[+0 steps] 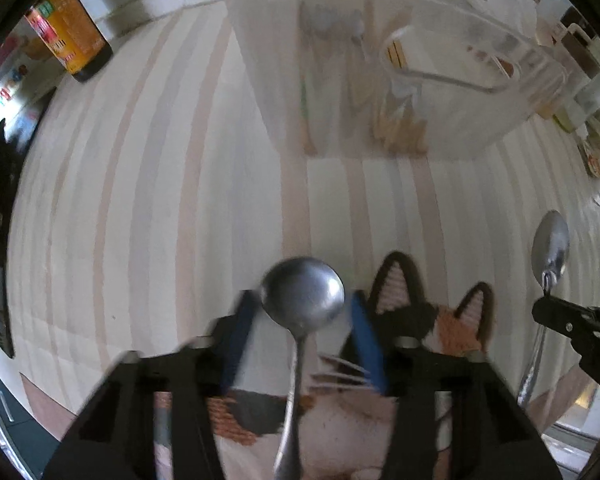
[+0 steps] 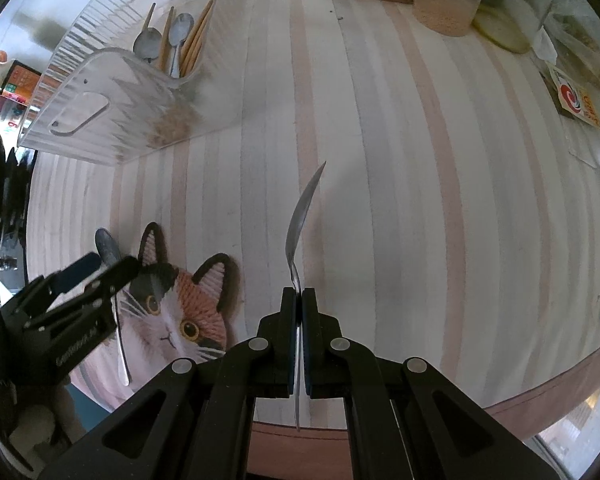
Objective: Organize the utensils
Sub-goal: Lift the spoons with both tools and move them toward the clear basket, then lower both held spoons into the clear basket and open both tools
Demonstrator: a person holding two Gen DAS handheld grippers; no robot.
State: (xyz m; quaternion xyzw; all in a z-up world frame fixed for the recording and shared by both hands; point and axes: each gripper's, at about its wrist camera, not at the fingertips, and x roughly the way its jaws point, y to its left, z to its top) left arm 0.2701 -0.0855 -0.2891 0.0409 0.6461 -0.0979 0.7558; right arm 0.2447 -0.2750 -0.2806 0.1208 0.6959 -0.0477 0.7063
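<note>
**Between both grippers: two spoons, one clamped, one lying loose**

Between the pads of the right gripper (image 2: 299, 300) a metal spoon (image 2: 300, 216) is sitting edge-on, pinched at the neck just below the bowl, jaws fully closed on it; its handle is running back through the jaws toward the camera. Bowl is pointing forward over the striped tablecloth (image 2: 380, 160), clear of the surface as far as I can judge.

The left gripper (image 1: 302, 320) is standing wide apart, blue pads either side of a second spoon (image 1: 302, 292). That spoon is lying on the cat-face mat (image 2: 180, 304), bowl forward, handle toward the table edge. Pads are not touching it; left view is motion-blurred, so exact clearance is unclear.

Further out, the clear ribbed organizer (image 2: 112, 92) is standing at the far left of the table, already holding spoons and wooden chopsticks in one compartment. Bottle (image 1: 70, 36) and jars are crowding the table's far edges.

Handling judgement: spoons are rigid, light, smooth steel, so likely slippery and prone to pivoting in the pads. Best hold for the loose one is looking like the flat handle near the neck, where the pads get two parallel faces and the bowl's weight stays close to the grip
</note>
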